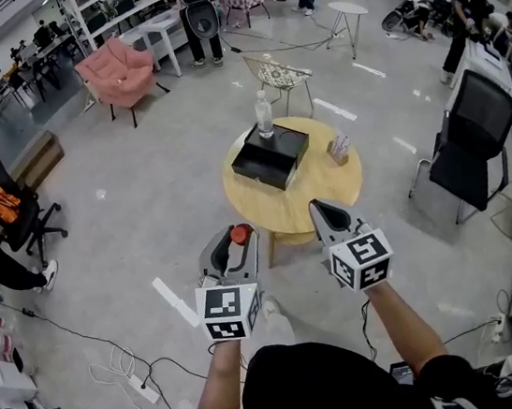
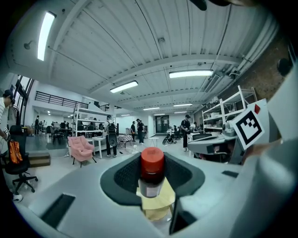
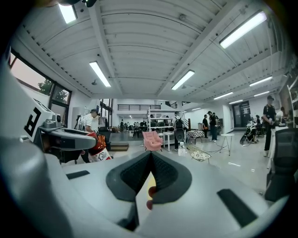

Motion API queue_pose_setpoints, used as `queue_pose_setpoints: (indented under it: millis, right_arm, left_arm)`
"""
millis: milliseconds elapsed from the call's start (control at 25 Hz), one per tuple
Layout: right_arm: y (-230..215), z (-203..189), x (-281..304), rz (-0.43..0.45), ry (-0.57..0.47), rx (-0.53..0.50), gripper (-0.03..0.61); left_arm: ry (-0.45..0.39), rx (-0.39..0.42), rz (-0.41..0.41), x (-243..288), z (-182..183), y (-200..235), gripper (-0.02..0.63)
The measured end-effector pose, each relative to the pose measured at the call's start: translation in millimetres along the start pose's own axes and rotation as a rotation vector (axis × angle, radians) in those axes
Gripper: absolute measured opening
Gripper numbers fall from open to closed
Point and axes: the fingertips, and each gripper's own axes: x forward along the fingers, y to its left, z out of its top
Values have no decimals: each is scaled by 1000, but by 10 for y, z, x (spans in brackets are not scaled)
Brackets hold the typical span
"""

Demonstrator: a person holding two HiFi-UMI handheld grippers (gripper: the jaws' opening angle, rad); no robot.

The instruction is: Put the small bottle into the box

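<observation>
The small bottle (image 1: 240,234), with a red cap and a pale label, stands upright between the jaws of my left gripper (image 1: 234,242), which is shut on it. The left gripper view shows the same bottle (image 2: 152,173) gripped at the jaw tips of the left gripper (image 2: 152,186). My right gripper (image 1: 323,210) is beside it, and its jaw tips meet with nothing held (image 3: 150,158). Both grippers hover just short of the near edge of a round wooden table (image 1: 330,190). The open black box (image 1: 271,159) sits on the table's far half.
A clear water bottle (image 1: 264,113) stands behind the box, and a small holder (image 1: 339,147) sits at the table's right. Around the table are a wire chair (image 1: 280,74), a pink armchair (image 1: 119,71) and a black chair (image 1: 471,135). Cables trail over the floor at the lower left.
</observation>
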Motion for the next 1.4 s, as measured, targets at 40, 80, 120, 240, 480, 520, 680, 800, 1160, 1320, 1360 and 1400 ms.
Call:
queue_pose_setpoints:
  millis: [40, 80, 120, 240, 480, 520, 680, 800, 1160, 1320, 1360, 1400]
  right_arm:
    - [-43, 11, 83, 0, 2, -1, 0]
    - [-85, 26, 165, -1, 5, -2, 0]
    - [-126, 44, 247, -3, 8, -2, 0]
    - [-232, 121, 499, -12, 13, 4, 0]
    - [-408, 238, 1065, -21, 21, 15, 0]
    - [-433, 251, 1167, -22, 24, 16, 0]
    - [-520, 283, 1557, -27, 34, 24, 0]
    - [-548, 303, 1818, -28, 38, 24, 0]
    - [-525, 337, 2389, -39, 52, 16, 0]
    - [-543, 310, 2491, -44, 58, 13, 0]
    - [-548, 301, 2505, -45, 61, 14, 0]
    - [-556, 289, 2513, -46, 65, 14, 0]
  left_arm:
    - [0, -2, 0, 86, 5, 50, 149]
    - [1, -4, -1, 166, 15, 102, 149]
    - [3, -7, -2, 243, 30, 157, 149]
    - [14, -10, -7, 460, 90, 328, 150]
    - [34, -1, -9, 919, 181, 715, 149]
    - [37, 0, -10, 998, 195, 786, 149]
    - [43, 1, -15, 1275, 231, 1061, 149]
    - [38, -1, -16, 1435, 249, 1265, 149]
    - [37, -11, -39, 1763, 226, 1753, 149]
    - [37, -16, -47, 1837, 194, 1833, 149]
    - [38, -17, -47, 1849, 186, 1843, 149]
    - [39, -19, -48, 1859, 179, 1846, 149]
